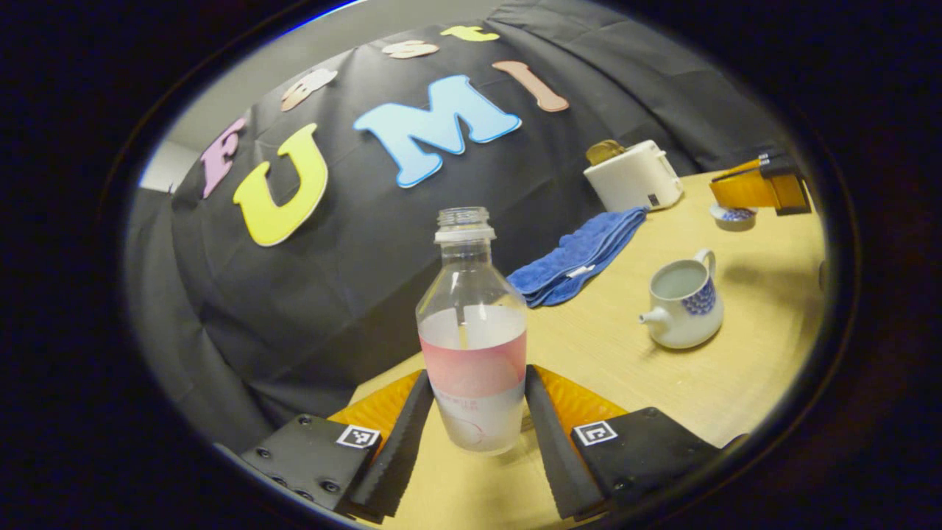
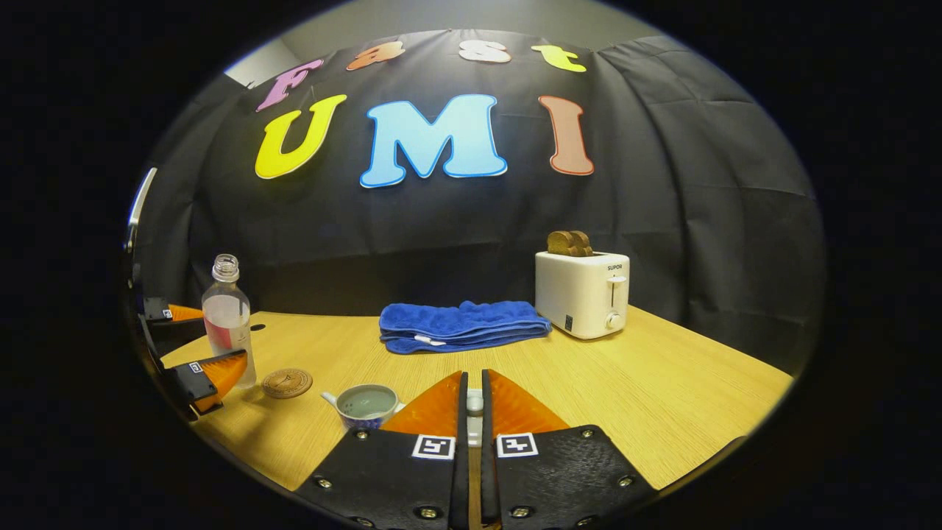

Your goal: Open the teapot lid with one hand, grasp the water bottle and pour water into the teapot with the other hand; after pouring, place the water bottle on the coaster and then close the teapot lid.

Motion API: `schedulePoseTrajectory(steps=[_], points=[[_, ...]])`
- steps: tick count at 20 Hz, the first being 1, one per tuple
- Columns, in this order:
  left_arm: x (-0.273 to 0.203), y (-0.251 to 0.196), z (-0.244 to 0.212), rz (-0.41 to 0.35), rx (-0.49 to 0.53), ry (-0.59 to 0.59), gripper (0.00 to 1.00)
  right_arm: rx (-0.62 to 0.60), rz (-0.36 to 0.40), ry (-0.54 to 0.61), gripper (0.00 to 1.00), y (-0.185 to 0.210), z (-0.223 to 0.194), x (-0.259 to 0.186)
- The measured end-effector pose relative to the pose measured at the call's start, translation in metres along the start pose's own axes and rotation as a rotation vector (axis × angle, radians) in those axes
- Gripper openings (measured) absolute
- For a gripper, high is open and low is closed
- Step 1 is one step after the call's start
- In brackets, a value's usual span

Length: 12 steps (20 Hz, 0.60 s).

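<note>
An uncapped clear water bottle (image 1: 472, 331), about half full and wrapped in a pink label, stands upright between the fingers of my left gripper (image 1: 476, 372), which press on both of its sides. In the right gripper view the bottle (image 2: 228, 324) is at the table's left, just left of a round brown coaster (image 2: 287, 383), with the left gripper (image 2: 221, 335) around it. The white-and-blue teapot (image 1: 684, 302) (image 2: 366, 403) sits lidless with water inside. My right gripper (image 2: 472, 374) (image 1: 739, 199) is shut on the small teapot lid (image 2: 475, 403) (image 1: 734, 215), held up beside the pot.
A folded blue towel (image 2: 460, 324) (image 1: 578, 258) lies at the back of the wooden table (image 2: 662, 397). A white toaster (image 2: 581, 291) (image 1: 636, 177) with toast in it stands at the back right.
</note>
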<state>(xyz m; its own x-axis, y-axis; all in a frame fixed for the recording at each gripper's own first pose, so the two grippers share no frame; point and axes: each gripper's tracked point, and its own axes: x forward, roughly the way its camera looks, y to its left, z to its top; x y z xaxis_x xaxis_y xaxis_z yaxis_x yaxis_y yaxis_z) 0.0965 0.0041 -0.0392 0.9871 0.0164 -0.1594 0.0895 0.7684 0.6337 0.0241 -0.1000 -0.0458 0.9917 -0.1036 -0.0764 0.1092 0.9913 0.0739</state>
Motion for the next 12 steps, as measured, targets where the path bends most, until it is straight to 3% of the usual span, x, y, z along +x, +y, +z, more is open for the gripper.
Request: schedulePoseTrajectory(steps=[12], points=[[0.013,-0.028,0.026,-0.046,0.439,-0.007,0.87,0.023,-0.03,-0.006,0.06,-0.024,-0.005,-0.009]])
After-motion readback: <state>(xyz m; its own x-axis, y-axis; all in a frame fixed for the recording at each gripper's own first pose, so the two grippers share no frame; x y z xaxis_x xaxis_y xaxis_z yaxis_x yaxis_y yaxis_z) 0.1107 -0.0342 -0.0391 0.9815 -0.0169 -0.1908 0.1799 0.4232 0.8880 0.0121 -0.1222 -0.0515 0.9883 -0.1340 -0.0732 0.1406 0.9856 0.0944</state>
